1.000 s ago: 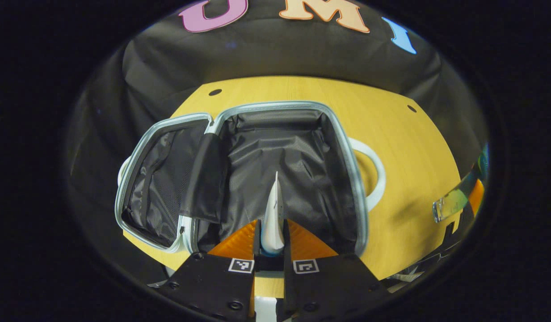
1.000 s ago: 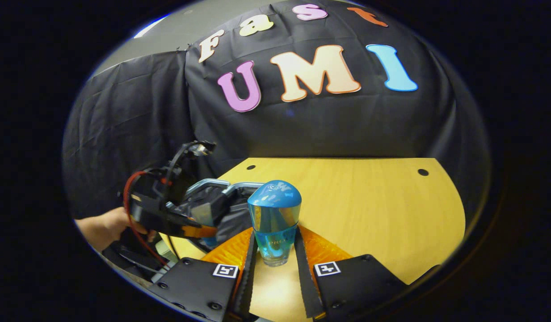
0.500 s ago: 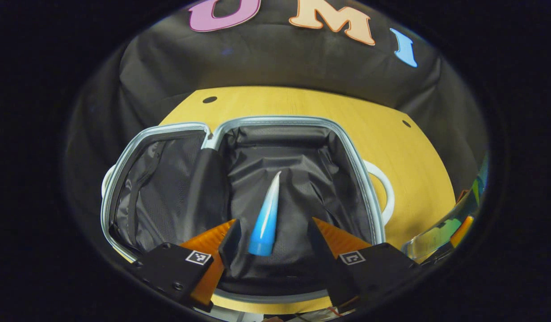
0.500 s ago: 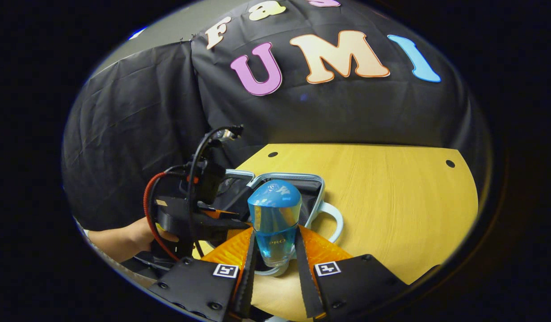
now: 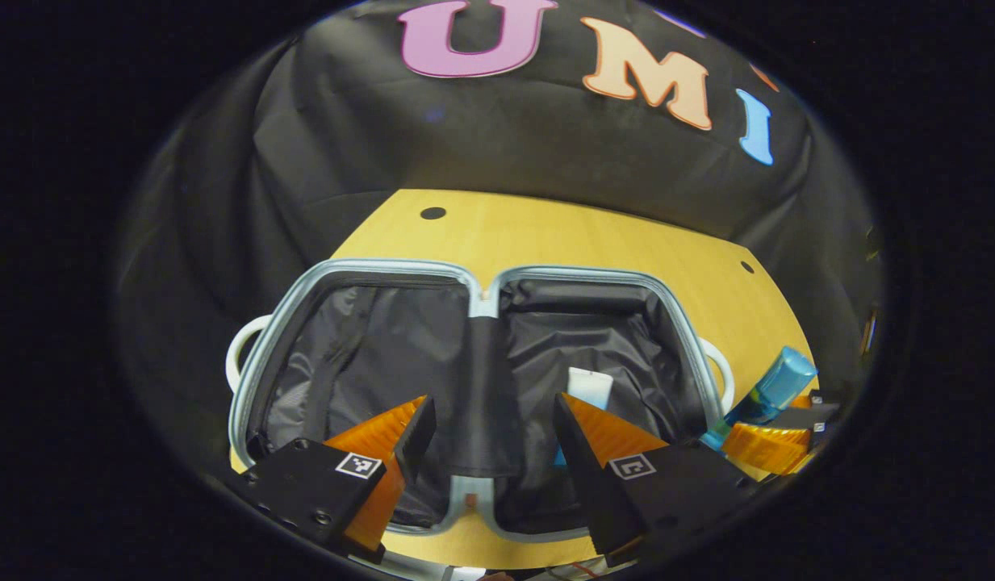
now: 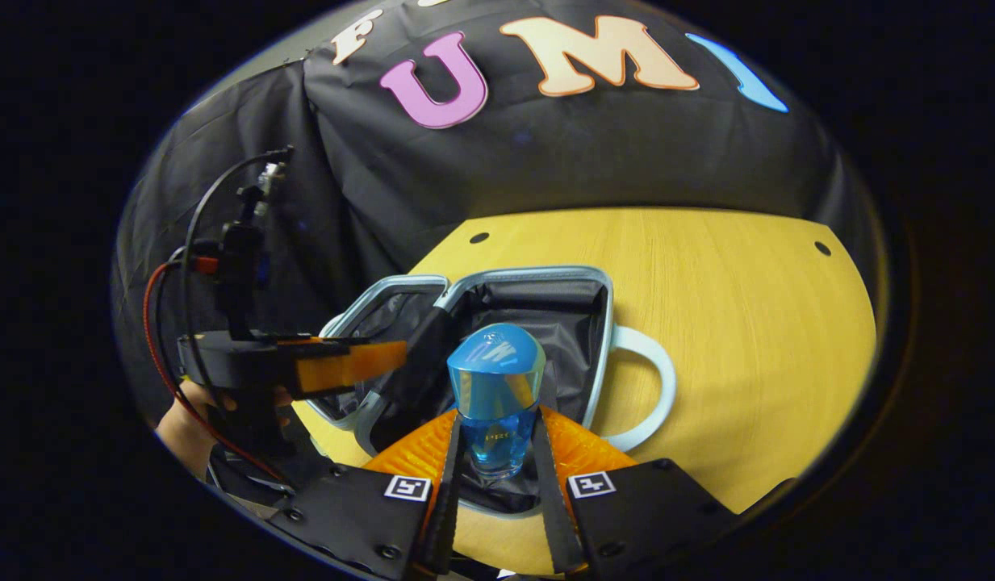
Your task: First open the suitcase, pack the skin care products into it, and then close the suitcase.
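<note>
The suitcase (image 5: 481,307) lies opened flat on the desk (image 6: 731,323), both lined halves facing up with a dark fabric divider (image 5: 485,387) between them, so each half can take things dropped straight in from above. In the right half a white tube (image 5: 587,386) already rests on the lining; part of it is hidden behind a finger, so how it lies is hard to tell.

The blue bottle (image 6: 495,395) with its domed cap is upright, pinched at the clear lower body by the right hand-held gripper (image 6: 495,460), both fingers pressing its sides. It hangs over the near part of the right half, apparently clear of the lining, held by the body so the cap stays up.

The left hand-held gripper (image 5: 493,424) stands with its fingers spread wide and nothing between them, over the near edge of the case above the divider. In the right gripper view a hand (image 6: 182,411) holds it beside the left half, leaving the right half free for the bottle.

The case's white loop handle (image 6: 646,387) sticks out onto the bare desk.
</note>
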### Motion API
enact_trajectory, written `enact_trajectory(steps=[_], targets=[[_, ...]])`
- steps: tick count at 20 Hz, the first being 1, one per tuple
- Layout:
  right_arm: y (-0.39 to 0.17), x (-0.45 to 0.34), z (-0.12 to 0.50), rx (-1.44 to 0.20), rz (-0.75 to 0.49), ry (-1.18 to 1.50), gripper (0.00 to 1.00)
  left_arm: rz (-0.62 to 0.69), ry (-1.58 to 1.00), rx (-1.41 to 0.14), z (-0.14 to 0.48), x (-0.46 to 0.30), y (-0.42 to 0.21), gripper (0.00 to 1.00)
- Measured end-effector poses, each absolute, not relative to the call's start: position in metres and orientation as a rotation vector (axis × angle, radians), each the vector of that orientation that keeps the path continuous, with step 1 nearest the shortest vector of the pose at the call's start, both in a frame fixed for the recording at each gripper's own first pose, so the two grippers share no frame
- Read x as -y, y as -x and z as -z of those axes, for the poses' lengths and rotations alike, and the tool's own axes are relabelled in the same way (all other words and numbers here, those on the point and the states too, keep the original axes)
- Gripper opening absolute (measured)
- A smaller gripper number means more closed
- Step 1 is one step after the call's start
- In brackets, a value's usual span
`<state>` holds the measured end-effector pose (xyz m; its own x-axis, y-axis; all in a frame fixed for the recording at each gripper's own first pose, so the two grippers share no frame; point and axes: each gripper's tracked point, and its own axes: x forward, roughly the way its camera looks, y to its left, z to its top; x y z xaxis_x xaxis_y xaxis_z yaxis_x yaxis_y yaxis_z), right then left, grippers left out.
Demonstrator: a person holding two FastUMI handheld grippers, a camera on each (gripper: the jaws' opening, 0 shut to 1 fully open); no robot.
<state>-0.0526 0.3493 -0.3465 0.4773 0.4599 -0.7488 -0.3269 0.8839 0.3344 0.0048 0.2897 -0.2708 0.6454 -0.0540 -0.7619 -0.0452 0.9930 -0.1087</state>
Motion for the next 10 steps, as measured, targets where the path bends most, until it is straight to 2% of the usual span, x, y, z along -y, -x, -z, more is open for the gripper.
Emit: enact_trajectory(steps=[7, 8, 10], targets=[[0.044, -0.357, 0.387, -1.039, -0.343, -0.143, 0.47, -0.08, 0.132, -0.867, 0.27, -0.361, 0.008, 0.87], [0.042, -0.356, 0.389, -1.041, -0.317, -0.143, 0.44, -0.096, 0.136, -0.866, 0.269, -0.37, 0.009, 0.87], [0.03, -0.359, 0.382, -1.014, -0.289, -0.18, 0.47, -0.12, 0.141, -0.863, 0.269, -0.39, 0.011, 0.87]])
